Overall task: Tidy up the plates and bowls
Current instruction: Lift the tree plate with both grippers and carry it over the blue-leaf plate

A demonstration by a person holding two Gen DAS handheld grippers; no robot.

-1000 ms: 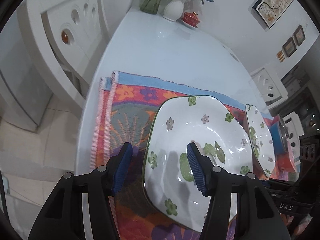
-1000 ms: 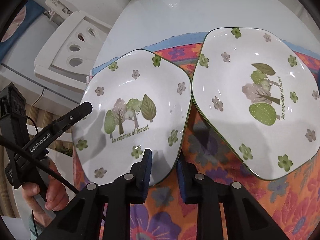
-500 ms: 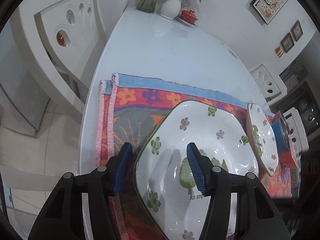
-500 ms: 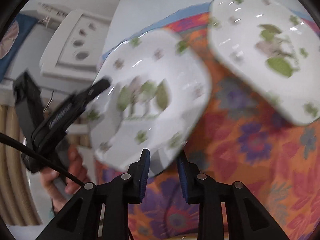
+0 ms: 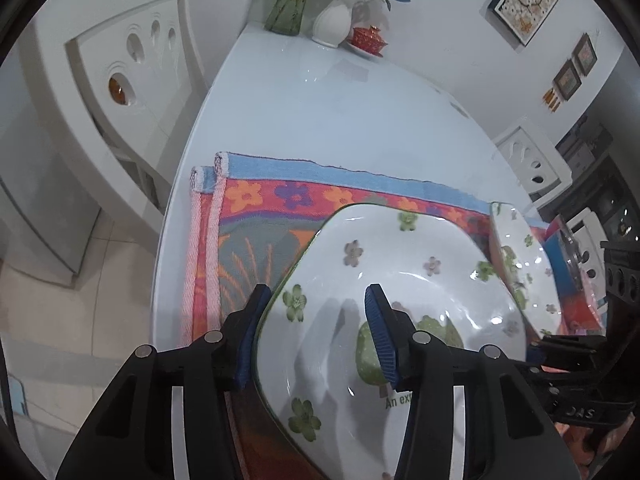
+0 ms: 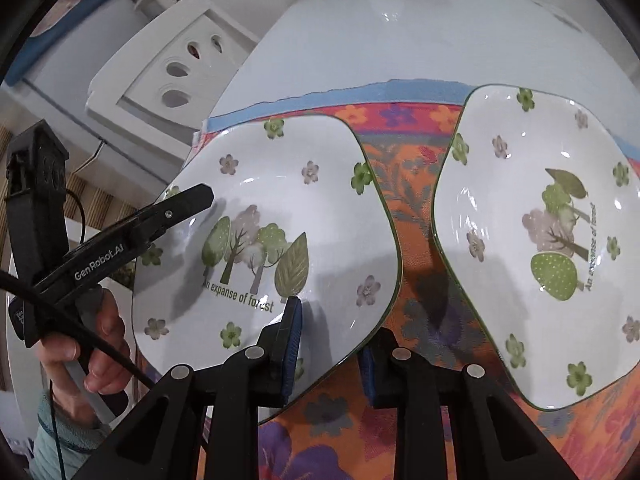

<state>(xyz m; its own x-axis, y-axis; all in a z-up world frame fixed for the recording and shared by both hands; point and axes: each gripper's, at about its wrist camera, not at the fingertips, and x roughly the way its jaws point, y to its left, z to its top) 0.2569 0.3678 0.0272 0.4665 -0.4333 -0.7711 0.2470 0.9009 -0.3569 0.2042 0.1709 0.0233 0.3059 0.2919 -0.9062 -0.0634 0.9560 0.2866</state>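
Two sets of tongs on one plate here! The right tongs (image 6: 330,344) are pinched nearly closed on the near rim of the left-hand plate (image 6: 280,208), low centre of the right wrist frame, one pad on top, the other under the edge. The left tongs (image 5: 316,332) straddle the same plate's (image 5: 400,280) opposite rim, lower middle of the left wrist frame. Their jaws have just been narrowing with the rim between them; whether both pads actually press yet, I cannot tell.

The plate sits tilted over the flowered mat (image 6: 404,184) on the counter (image 5: 320,112). The second plate (image 6: 536,240) lies just beside it on the right, apart by a sliver.

The danger, as I judge it: glazed ceramic, thin edge grips. If the left side isn't truly clamped, the plate could pivot on the right pinch and slip. Swing it right carelessly and rim clips rim: chips likely.
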